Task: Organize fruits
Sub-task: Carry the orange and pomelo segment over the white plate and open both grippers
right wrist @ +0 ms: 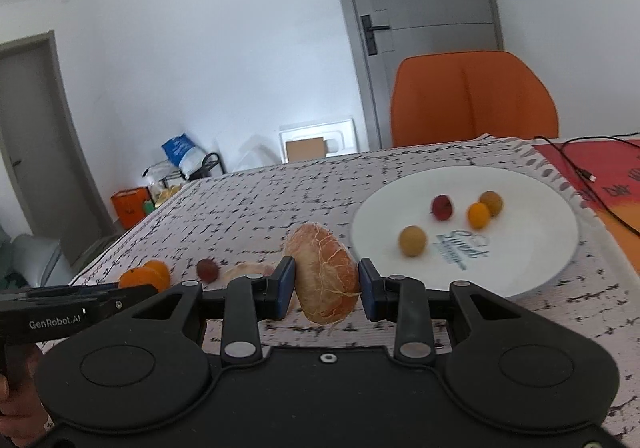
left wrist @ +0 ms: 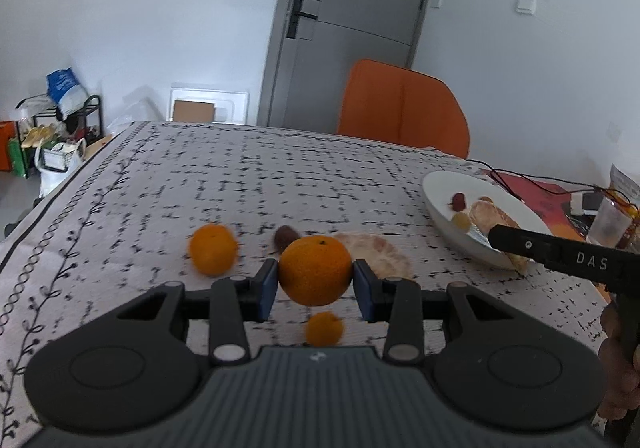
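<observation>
carrying fruit to the plate (right wrist: 532,264) by the worktop's right edge: left tongs (left wrist: 315,282) clamp an orange (left wrist: 315,271), right tongs (right wrist: 327,294) clamp a peeled segment (right wrist: 326,274). lower both gently before releasing, clear of fruit already there.

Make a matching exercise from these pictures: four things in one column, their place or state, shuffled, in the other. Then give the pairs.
1. mandarin
2. peeled pomelo segment
3. small red fruit
4. orange chair

A. on the white plate
B. behind the table
C. clamped in the right gripper
D. clamped in the left gripper

Pairs: 1-D, 2-C, 3-A, 4-B
</observation>
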`<state>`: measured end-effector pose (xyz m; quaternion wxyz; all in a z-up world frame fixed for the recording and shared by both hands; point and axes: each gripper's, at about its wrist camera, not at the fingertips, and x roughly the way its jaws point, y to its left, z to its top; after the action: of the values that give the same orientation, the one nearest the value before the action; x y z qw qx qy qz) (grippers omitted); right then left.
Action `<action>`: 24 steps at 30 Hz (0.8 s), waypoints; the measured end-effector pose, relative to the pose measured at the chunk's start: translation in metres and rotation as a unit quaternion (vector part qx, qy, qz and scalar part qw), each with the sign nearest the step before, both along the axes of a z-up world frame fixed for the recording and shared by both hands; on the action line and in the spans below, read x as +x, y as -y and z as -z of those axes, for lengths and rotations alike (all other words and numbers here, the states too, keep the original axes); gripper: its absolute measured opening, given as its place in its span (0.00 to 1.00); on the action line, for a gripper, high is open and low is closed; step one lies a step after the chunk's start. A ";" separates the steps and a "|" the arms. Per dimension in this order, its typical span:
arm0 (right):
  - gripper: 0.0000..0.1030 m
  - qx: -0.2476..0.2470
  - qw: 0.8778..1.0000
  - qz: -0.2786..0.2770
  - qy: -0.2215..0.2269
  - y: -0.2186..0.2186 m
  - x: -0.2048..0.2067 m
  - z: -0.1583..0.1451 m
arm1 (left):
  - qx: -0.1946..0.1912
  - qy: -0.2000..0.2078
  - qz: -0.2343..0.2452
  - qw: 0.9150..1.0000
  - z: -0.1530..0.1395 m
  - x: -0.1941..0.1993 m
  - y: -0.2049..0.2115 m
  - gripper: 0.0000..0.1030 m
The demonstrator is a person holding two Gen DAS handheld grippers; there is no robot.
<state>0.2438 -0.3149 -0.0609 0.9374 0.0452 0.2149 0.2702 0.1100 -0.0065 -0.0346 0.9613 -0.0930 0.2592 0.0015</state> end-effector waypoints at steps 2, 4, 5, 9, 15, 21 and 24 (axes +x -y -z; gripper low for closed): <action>0.31 0.007 1.000 0.009 0.000 0.008 0.003 0.001 | 0.001 -0.001 0.009 1.000 -0.002 0.004 0.008 0.38; 0.31 0.012 1.000 0.016 0.000 0.016 0.005 0.002 | 0.001 0.003 0.015 1.000 -0.004 0.009 0.015 0.38; 0.31 0.015 1.000 0.021 -0.001 0.020 0.007 0.003 | 0.002 0.004 0.018 1.000 -0.005 0.011 0.019 0.38; 0.31 0.013 0.999 0.040 -0.005 0.031 0.015 0.006 | -0.002 0.008 0.034 0.999 -0.006 0.021 0.030 0.38; 0.31 0.012 0.998 0.069 -0.004 0.045 0.022 0.010 | -0.003 0.010 0.064 0.998 -0.008 0.040 0.046 0.38; 0.31 0.017 0.996 0.089 0.001 0.058 0.035 0.014 | 0.013 -0.002 0.080 0.997 -0.008 0.061 0.067 0.38; 0.31 0.014 0.995 0.098 0.008 0.063 0.042 0.015 | 0.020 -0.003 0.088 0.996 -0.010 0.070 0.080 0.38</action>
<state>0.2859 -0.3778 -0.0758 0.9603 0.0774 0.1983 0.1804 0.1798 -0.0866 -0.0251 0.9587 -0.0509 0.2688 -0.0783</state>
